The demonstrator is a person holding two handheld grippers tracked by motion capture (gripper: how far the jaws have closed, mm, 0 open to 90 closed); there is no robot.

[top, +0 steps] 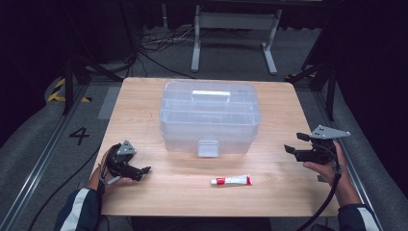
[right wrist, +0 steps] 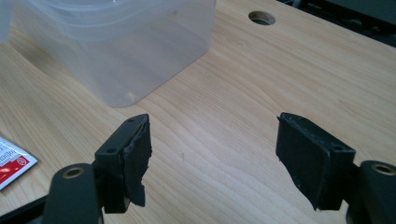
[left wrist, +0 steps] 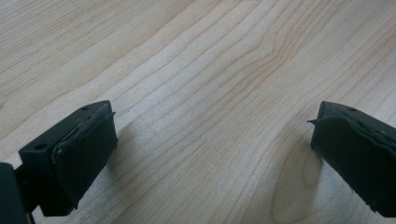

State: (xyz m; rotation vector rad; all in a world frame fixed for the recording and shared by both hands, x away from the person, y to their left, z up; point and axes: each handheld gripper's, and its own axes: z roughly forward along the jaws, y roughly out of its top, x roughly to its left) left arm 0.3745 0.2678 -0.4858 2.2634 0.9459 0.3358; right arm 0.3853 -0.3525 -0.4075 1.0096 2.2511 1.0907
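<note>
Right now the right gripper [top: 294, 143] hangs above the right edge of the table [top: 144, 96] with its jaws spread wide and nothing between them; in the right gripper view only bare wood lies between its pads [right wrist: 135, 158]. It points toward the table's middle. Across from it, the left gripper [top: 144, 170] rests low near the front left corner, jaws likewise apart and empty, with plain wood grain showing between them in the left gripper view.

Outward from the right gripper, the nearest loose thing is a small red-and-white tube [top: 231, 180], lying flat near the front edge, a little right of the table's middle. Its long axis runs along that front edge, left to right, with the red cap end toward the right side. The tube sits to the left of the right gripper and nearer the person, and it peeks in at the left border of the right gripper view [right wrist: 11, 163]. It lies roughly between the two grippers, perhaps slightly nearer the right one, so that hand looks the likelier to take it.

Behind the tube, toward the table's centre, stands a clear plastic storage box [top: 210, 118] with its lid down, a white handle on top and a latch facing the front edge. Tube and box are apart.
</note>
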